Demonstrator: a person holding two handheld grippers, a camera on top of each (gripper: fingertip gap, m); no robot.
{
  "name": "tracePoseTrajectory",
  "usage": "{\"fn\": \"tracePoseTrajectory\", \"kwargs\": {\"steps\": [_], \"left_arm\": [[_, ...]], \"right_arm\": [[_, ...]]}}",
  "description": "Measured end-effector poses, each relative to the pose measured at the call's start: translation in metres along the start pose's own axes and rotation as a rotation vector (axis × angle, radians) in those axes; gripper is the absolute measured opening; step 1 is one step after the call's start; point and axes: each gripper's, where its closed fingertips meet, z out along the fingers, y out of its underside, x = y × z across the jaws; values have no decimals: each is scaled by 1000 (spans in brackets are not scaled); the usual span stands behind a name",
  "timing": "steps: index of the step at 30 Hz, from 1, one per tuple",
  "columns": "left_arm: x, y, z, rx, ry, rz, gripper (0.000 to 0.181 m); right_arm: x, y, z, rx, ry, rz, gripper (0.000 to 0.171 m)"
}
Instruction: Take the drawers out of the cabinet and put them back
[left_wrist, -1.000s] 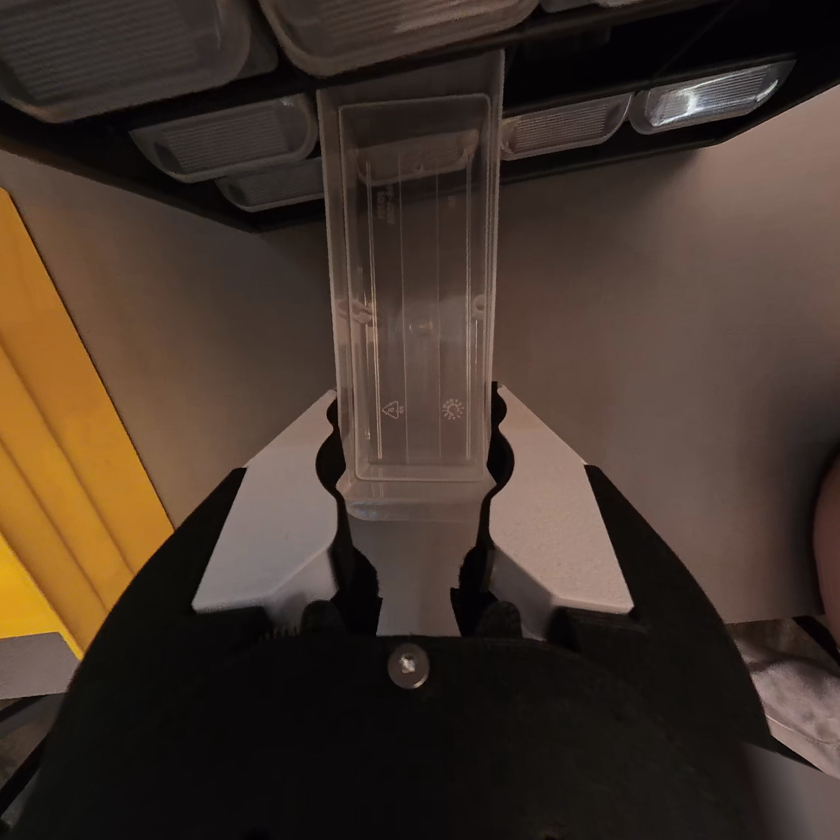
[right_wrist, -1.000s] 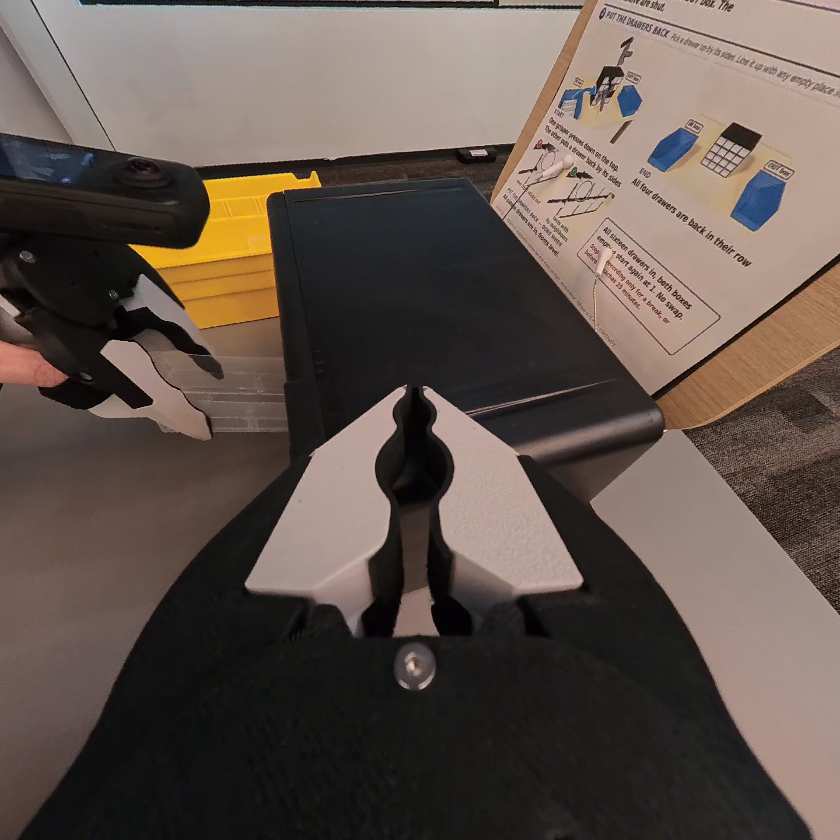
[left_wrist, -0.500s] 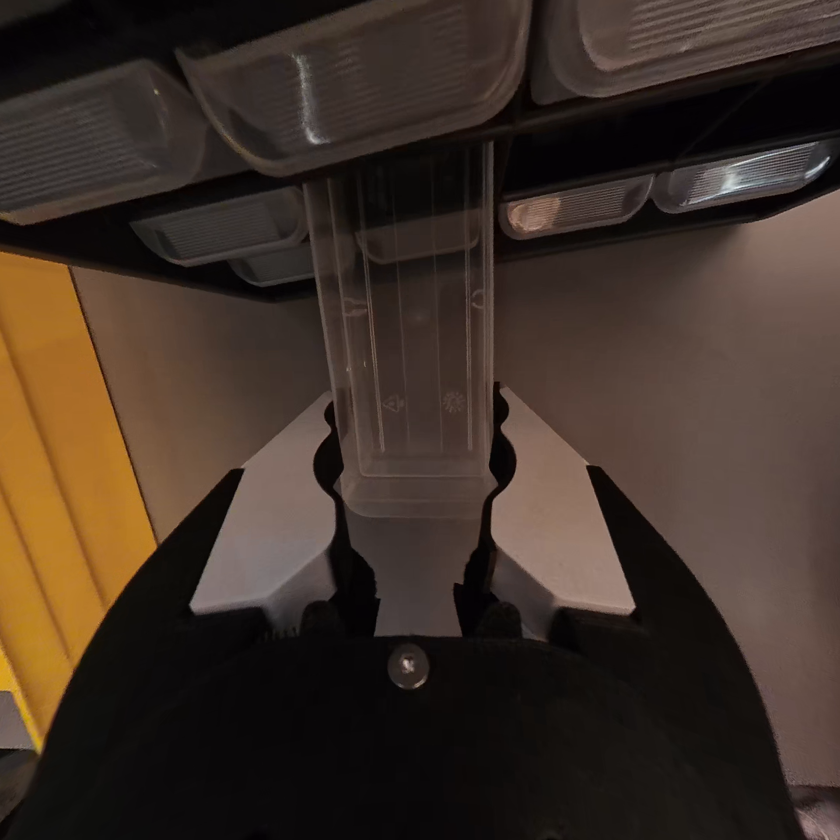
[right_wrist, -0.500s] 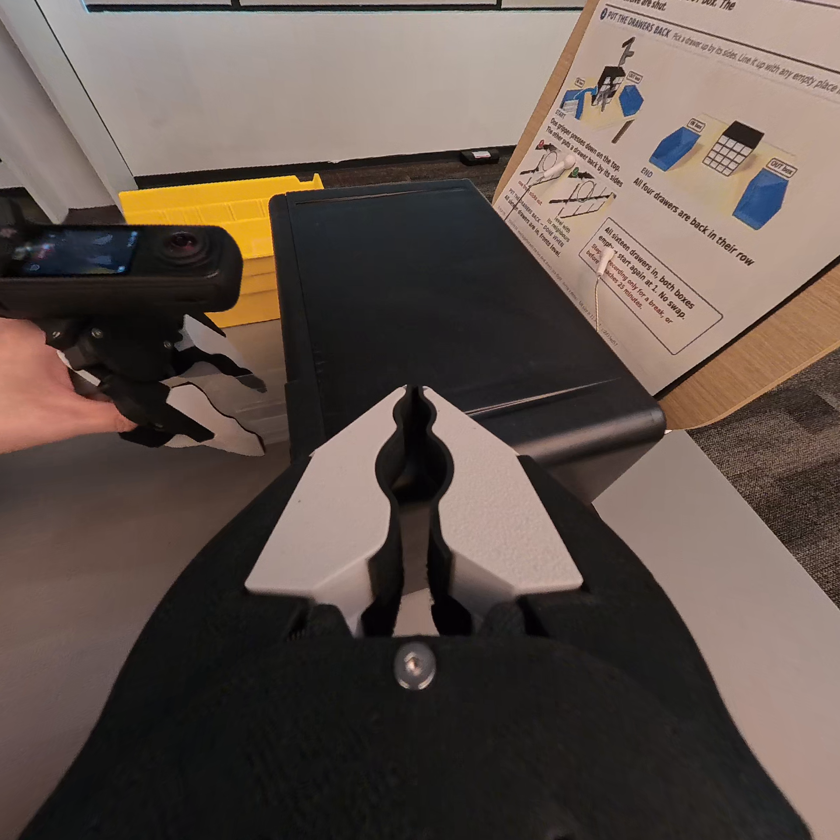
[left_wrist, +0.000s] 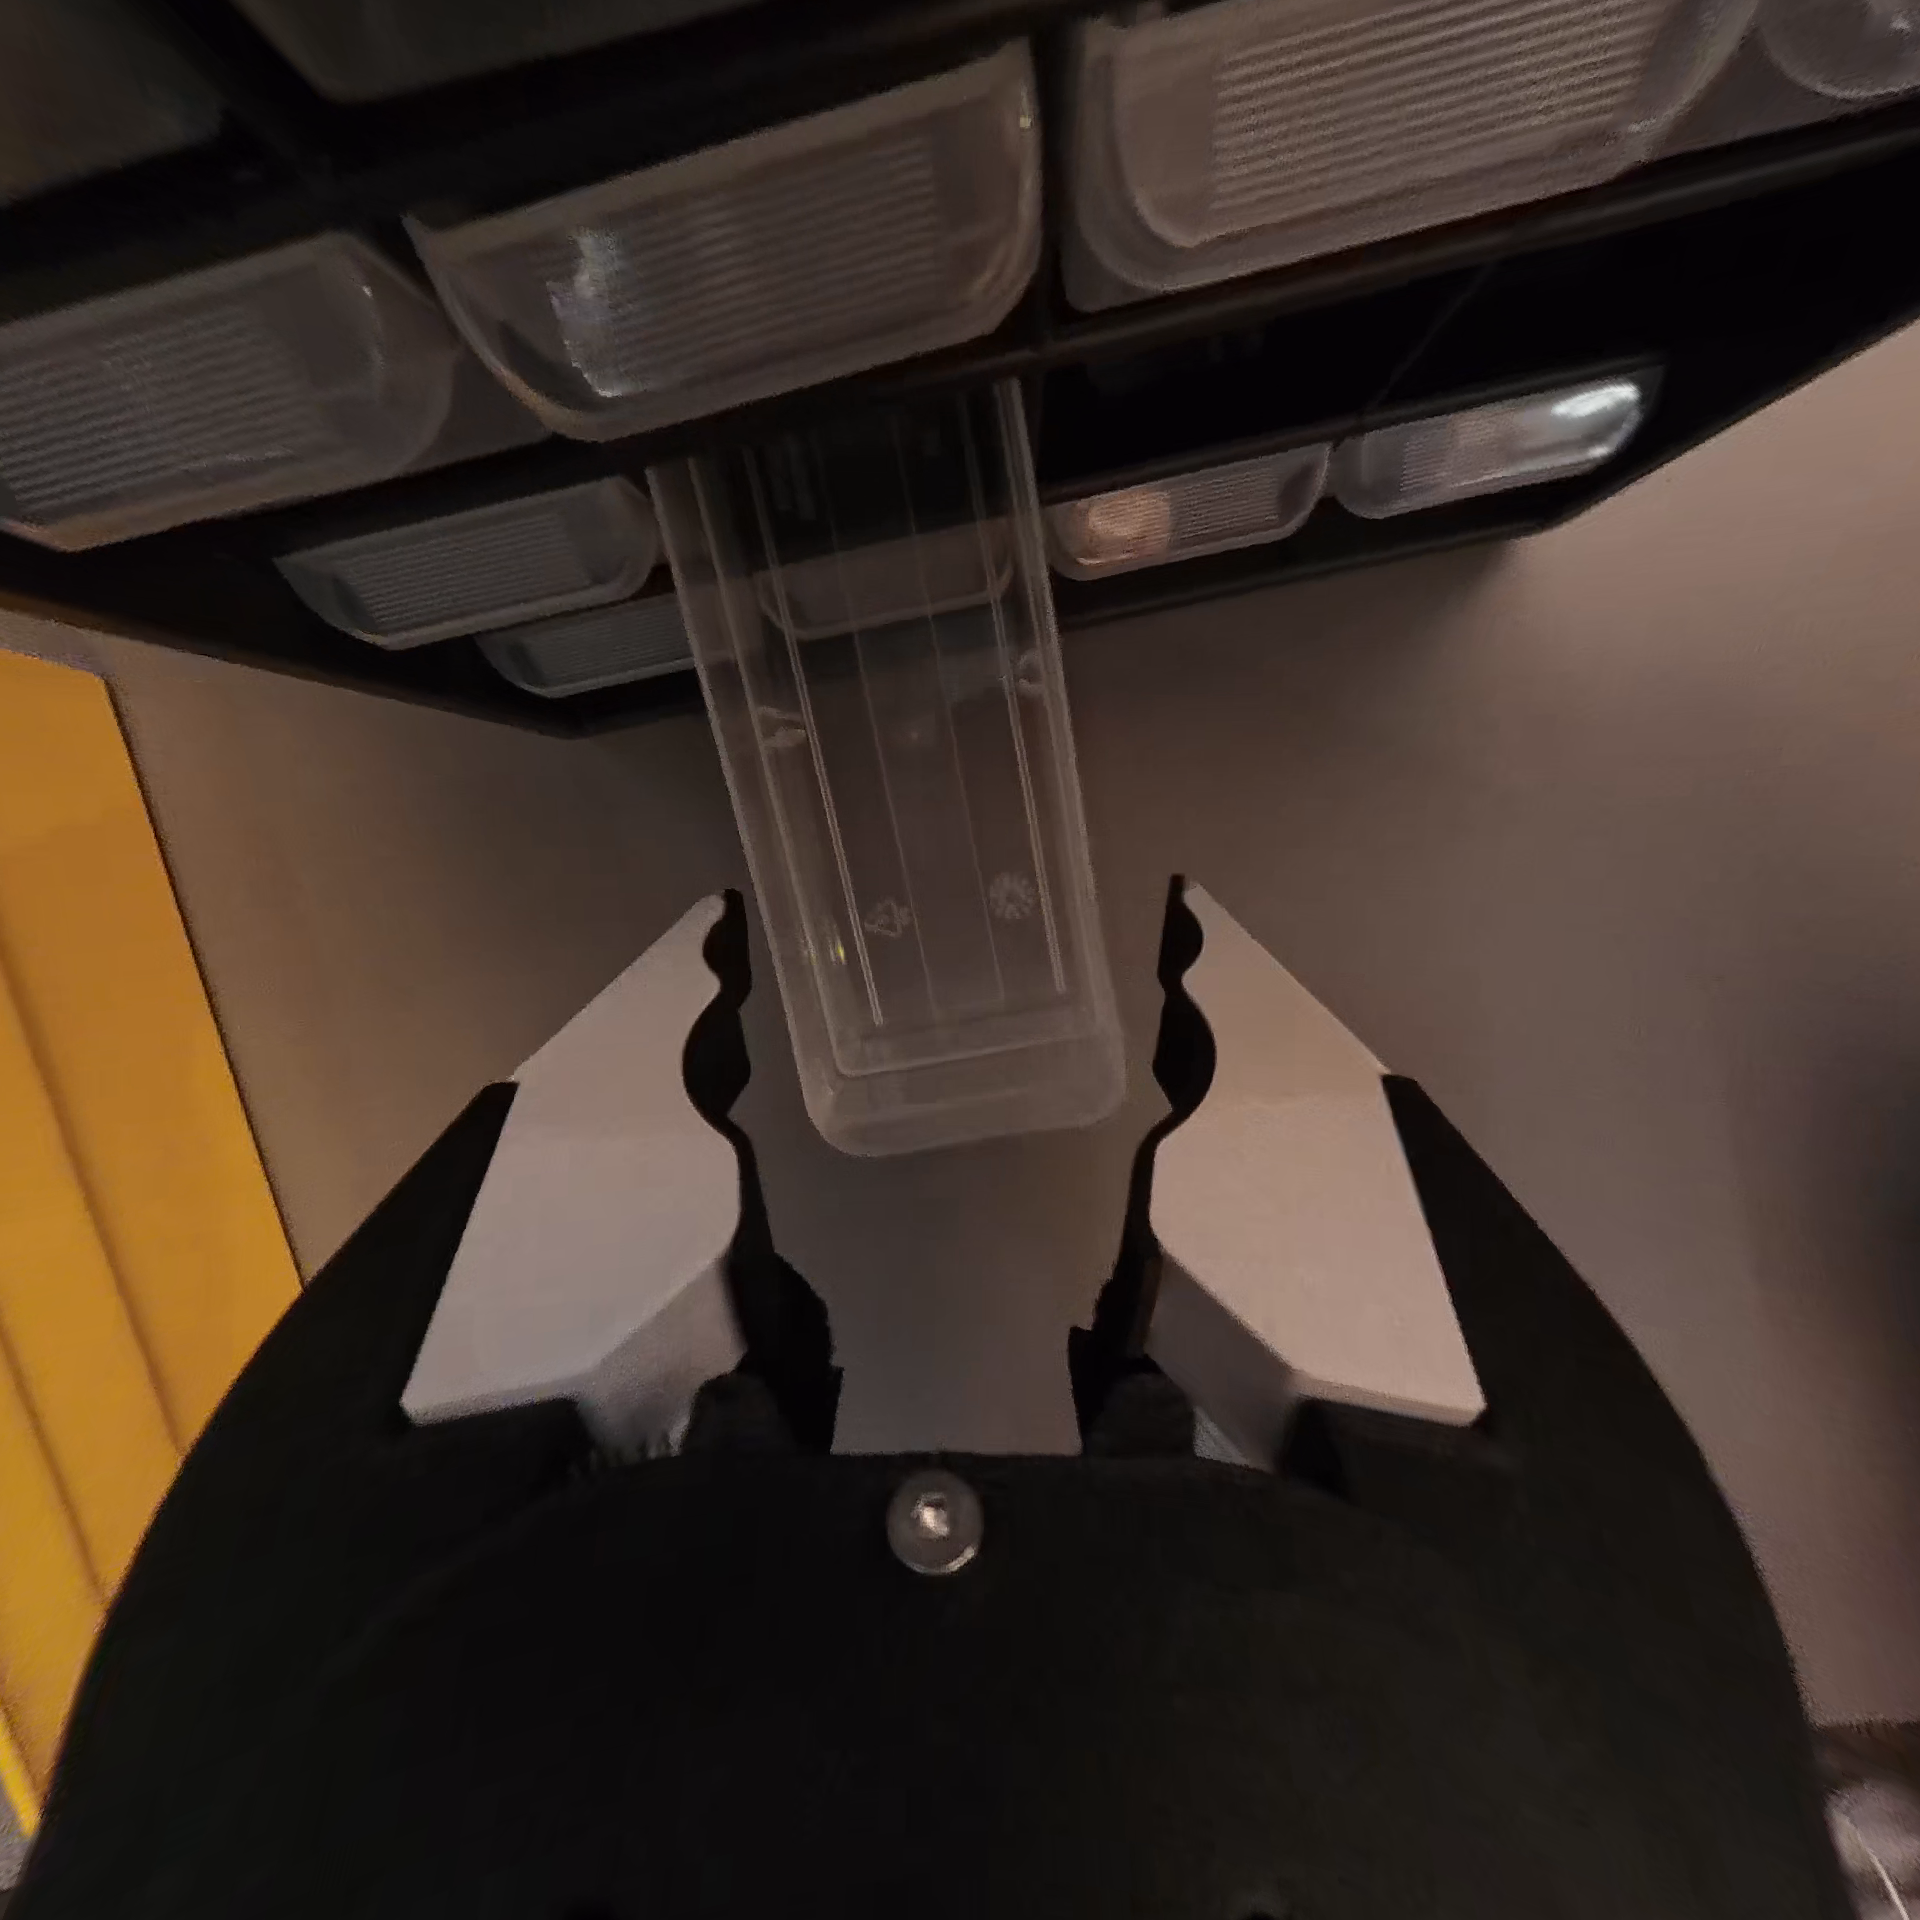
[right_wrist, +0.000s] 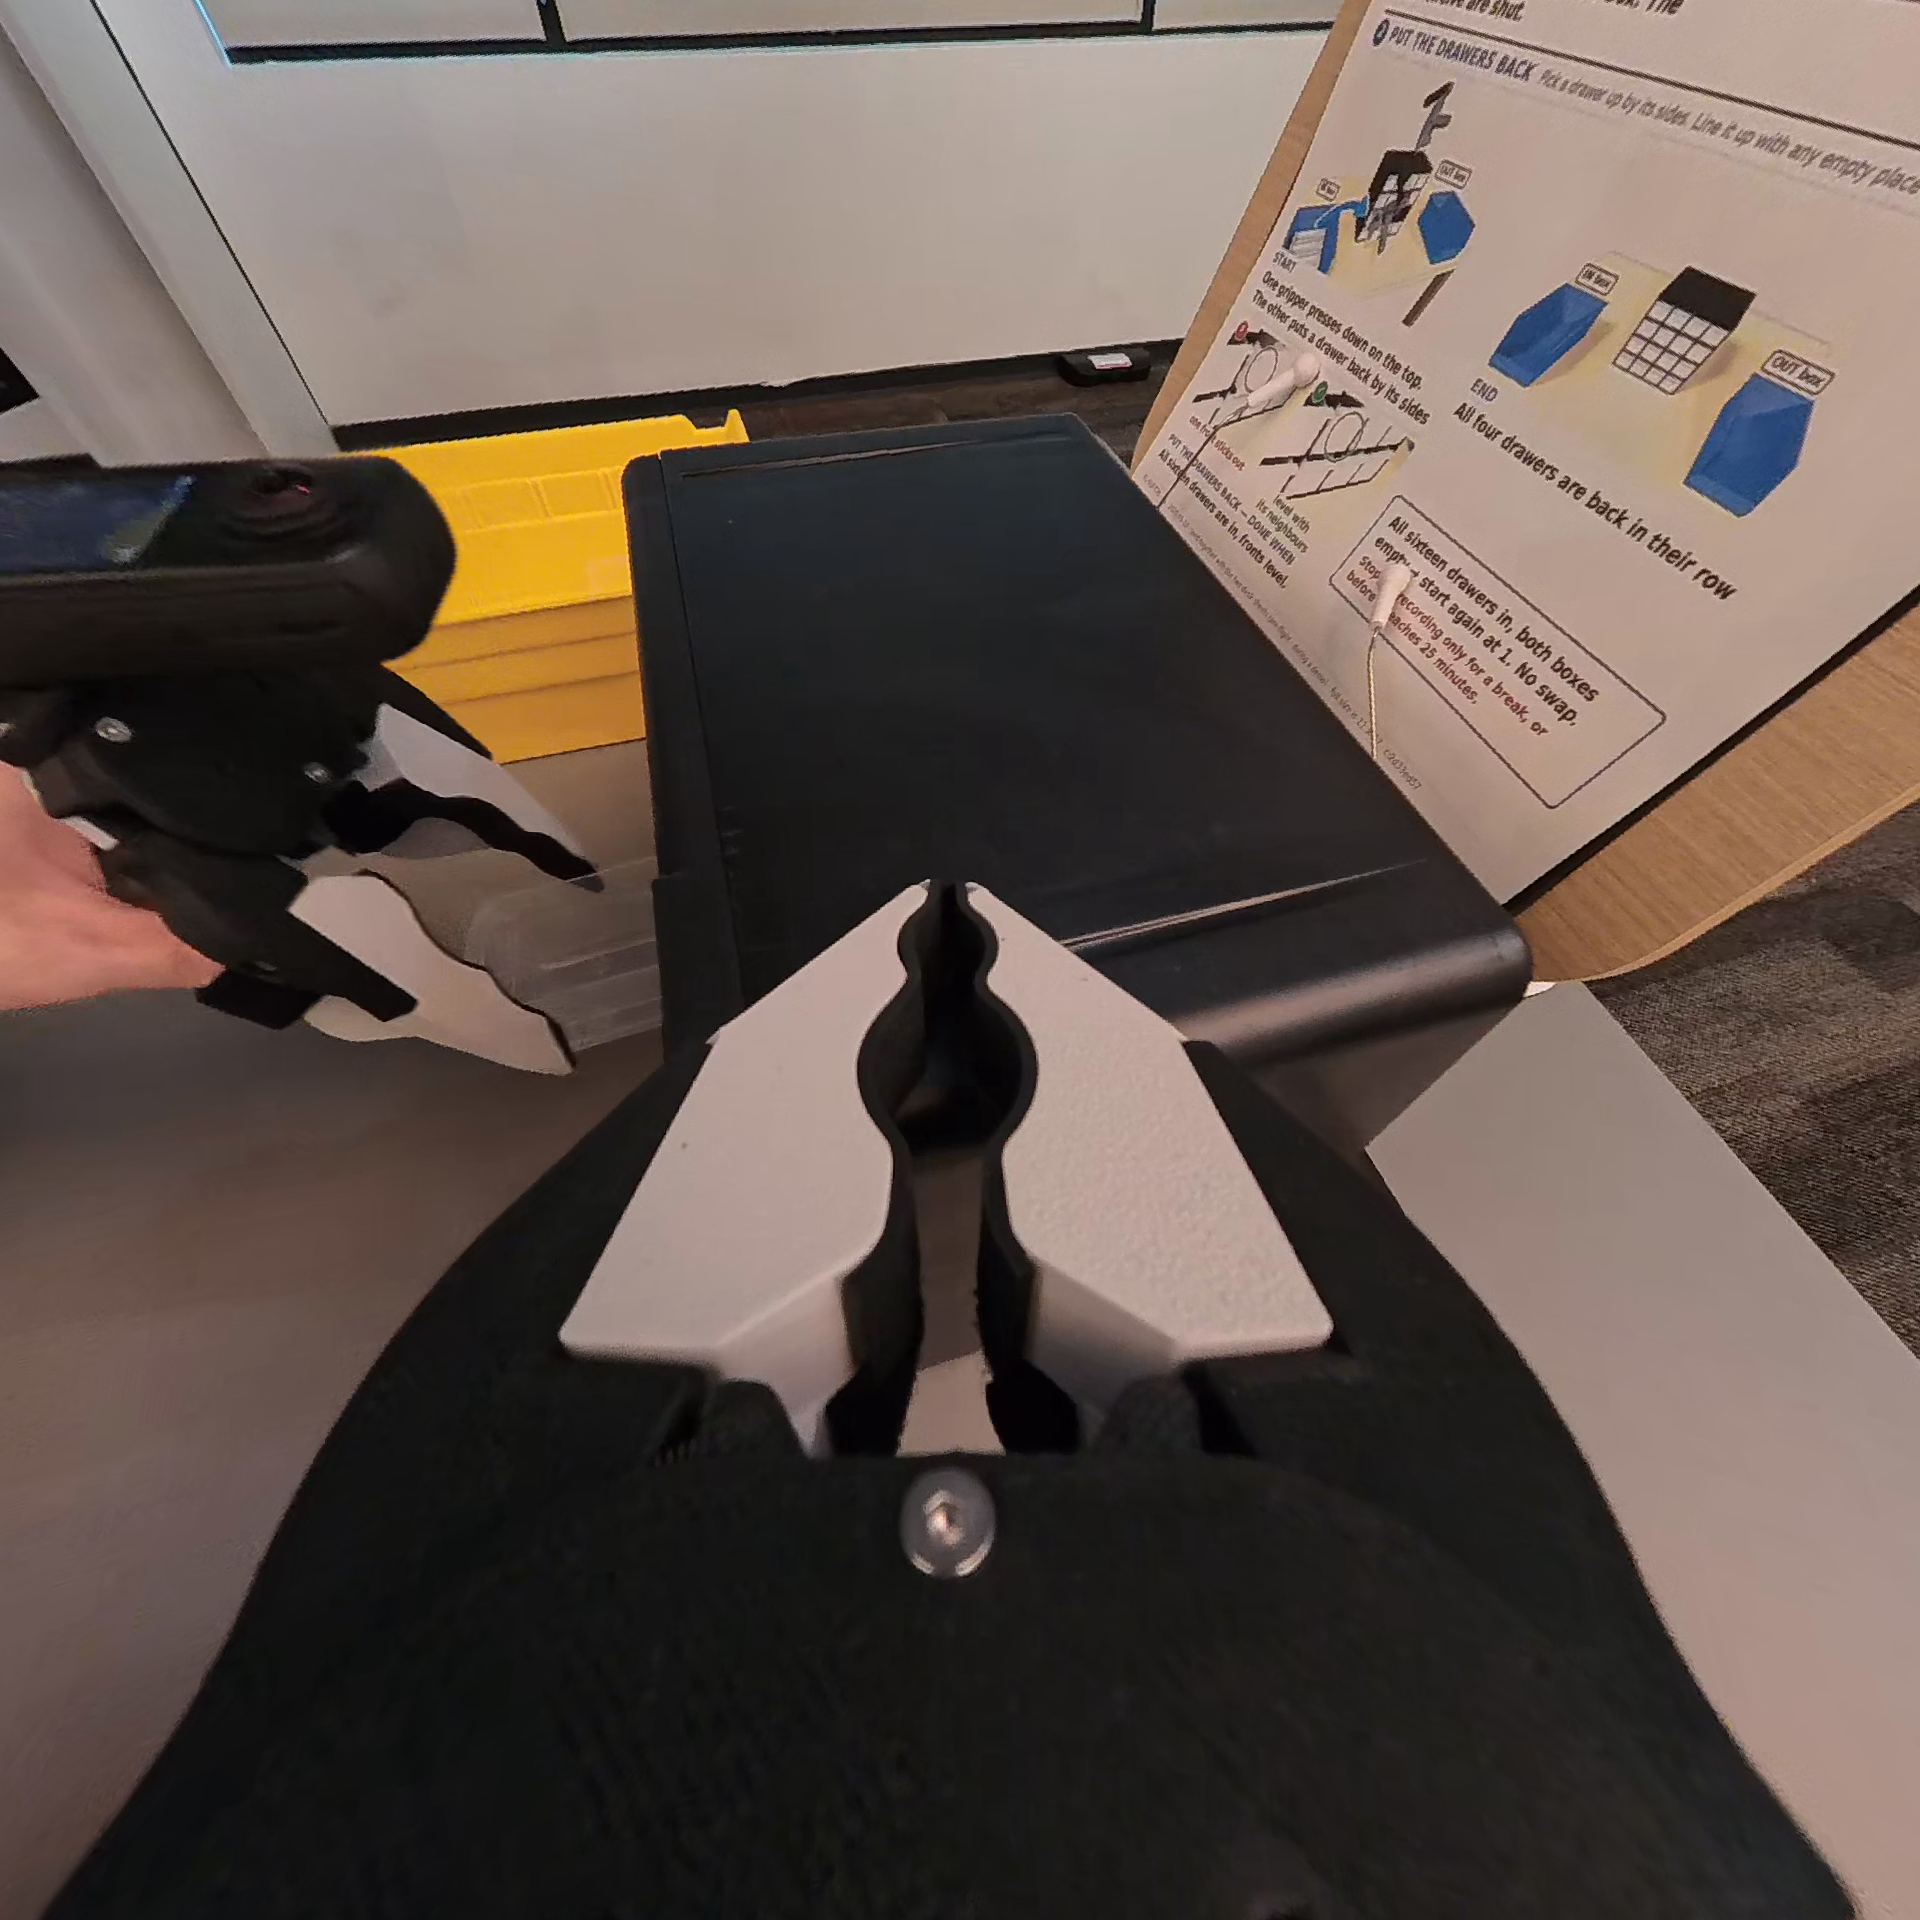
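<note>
A clear plastic drawer (left_wrist: 914, 873) sticks out of a slot in the black cabinet (left_wrist: 156, 603), about half inside. My left gripper (left_wrist: 951, 904) is open, its fingers on either side of the drawer's near end with gaps on both sides. Other clear drawers (left_wrist: 748, 270) sit pushed in around it. In the right wrist view my right gripper (right_wrist: 943, 894) is shut and empty at the near edge of the cabinet's top (right_wrist: 987, 665). The left gripper (right_wrist: 499, 935) and the drawer (right_wrist: 582, 956) show at the cabinet's left face.
A yellow bin (right_wrist: 561, 582) stands behind the cabinet on the grey table (right_wrist: 260, 1195); it also shows at the left of the left wrist view (left_wrist: 94, 1039). An instruction board (right_wrist: 1558, 416) leans at the right. A person's hand (right_wrist: 62, 914) holds the left gripper. There is about 20 cm between the tips of the two grippers.
The left gripper pushed the drawer further into the cabinet, then opened and let go of it. The right gripper has stayed shut on the cabinet top.
</note>
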Motion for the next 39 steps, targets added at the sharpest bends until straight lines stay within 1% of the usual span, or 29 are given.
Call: {"fn": "tracePoseTrajectory", "kwargs": {"steps": [2,3,4,6,8,10,11,12,14,15,17,19,21,22,24,27,30,31,33,39], "left_arm": [[0,2,-10,28,1,25,78],[-2,2,-18,62,-9,47,76],[-4,1,-28,112,-29,79,69],[-9,-10,-53,272,-86,174,62],[-7,-23,-80,484,-132,306,59],[6,-25,-98,651,-147,484,55],[11,-21,-102,700,-167,572,56],[16,-15,-104,737,-191,660,59],[17,-3,-101,796,-288,803,59],[16,4,-95,801,-343,869,58],[12,20,-73,755,-459,1004,57],[8,34,-50,699,-591,1140,50],[8,39,-42,742,-734,1234,35],[9,39,-42,773,-791,1252,29],[7,39,-39,805,-829,1226,20],[-3,36,-29,786,-819,1181,23],[-7,32,-23,782,-830,1187,26],[-6,31,-23,794,-836,1193,24],[-4,29,-27,830,-858,1197,12],[-6,21,-26,837,-855,1181,10]], "right_arm": [[0,0,0,2,-3,3,0],[0,0,0,2,-3,3,0],[0,0,0,2,-4,3,0],[0,0,0,2,-6,4,0],[0,0,0,3,-7,4,0],[0,0,0,3,-6,4,0],[0,0,0,4,-6,4,0],[0,0,0,5,-6,5,0],[0,0,0,8,-9,8,0],[0,0,0,10,-12,10,0],[0,0,0,12,-16,15,0],[0,0,0,14,-19,20,0],[0,0,0,15,-19,20,0],[0,0,0,14,-18,20,0],[0,0,0,13,-18,19,0],[0,0,0,13,-17,20,0],[0,0,0,14,-19,21,0],[0,0,0,15,-21,23,0],[0,0,0,15,-23,24,0],[0,0,0,16,-25,27,0]]}}
